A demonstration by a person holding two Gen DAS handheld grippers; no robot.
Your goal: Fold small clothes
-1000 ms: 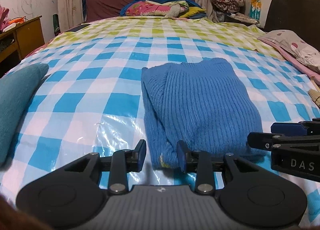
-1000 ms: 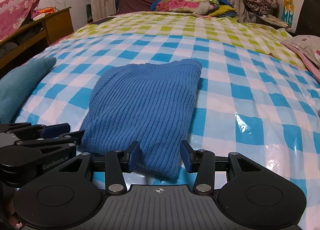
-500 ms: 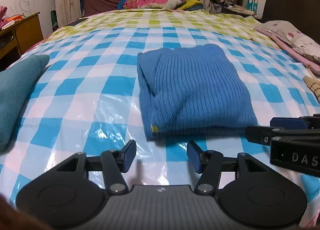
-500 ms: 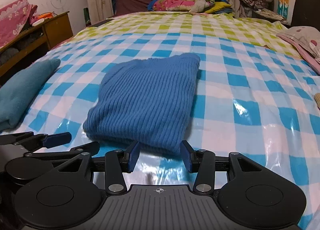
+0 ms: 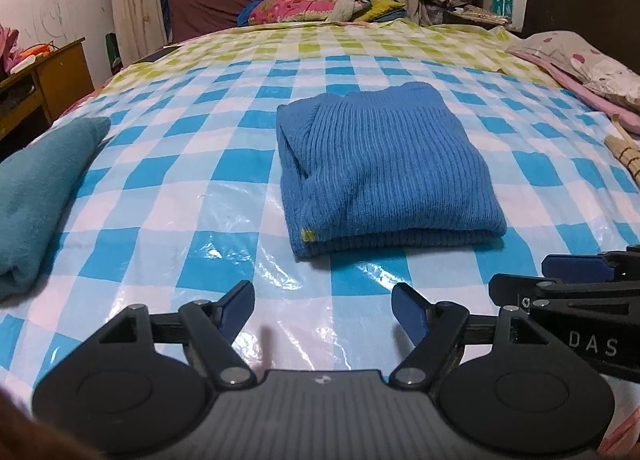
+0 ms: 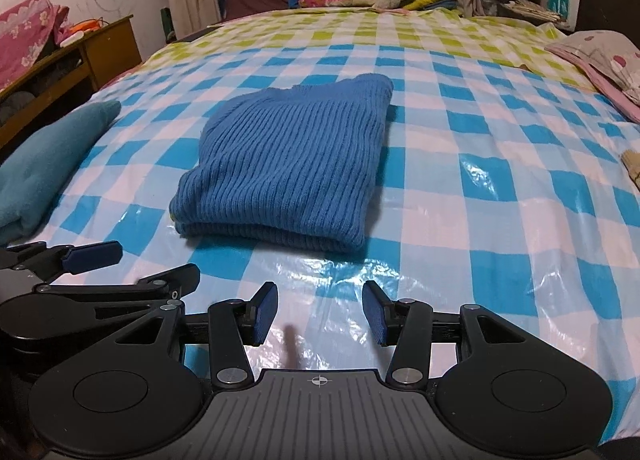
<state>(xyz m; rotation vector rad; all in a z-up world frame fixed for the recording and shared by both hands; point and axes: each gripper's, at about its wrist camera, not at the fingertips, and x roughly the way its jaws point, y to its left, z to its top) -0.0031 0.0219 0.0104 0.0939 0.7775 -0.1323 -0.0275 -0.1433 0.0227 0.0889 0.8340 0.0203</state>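
blue knit sweater (image 5: 384, 176): one, folded, centre | teal cloth (image 5: 36, 188): one, at 9 o'clock | grippers: two, left gripper (image 5: 323, 310), right gripper (image 6: 319, 312) | checked plastic sheet (image 5: 168, 188): one | straw brush (image 5: 626, 154): one, 3 o'clock

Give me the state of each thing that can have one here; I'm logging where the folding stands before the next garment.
blue knit sweater: folded into a compact rectangle, lying flat, not held.
left gripper: open, nothing between the fingers, jaws have just been opening, short of the sweater.
right gripper: open, empty, jaws have just been opening, short of the sweater.
teal cloth: lying at the bed's left edge, untouched.
checked plastic sheet: spread over the bed, wrinkled near the grippers.
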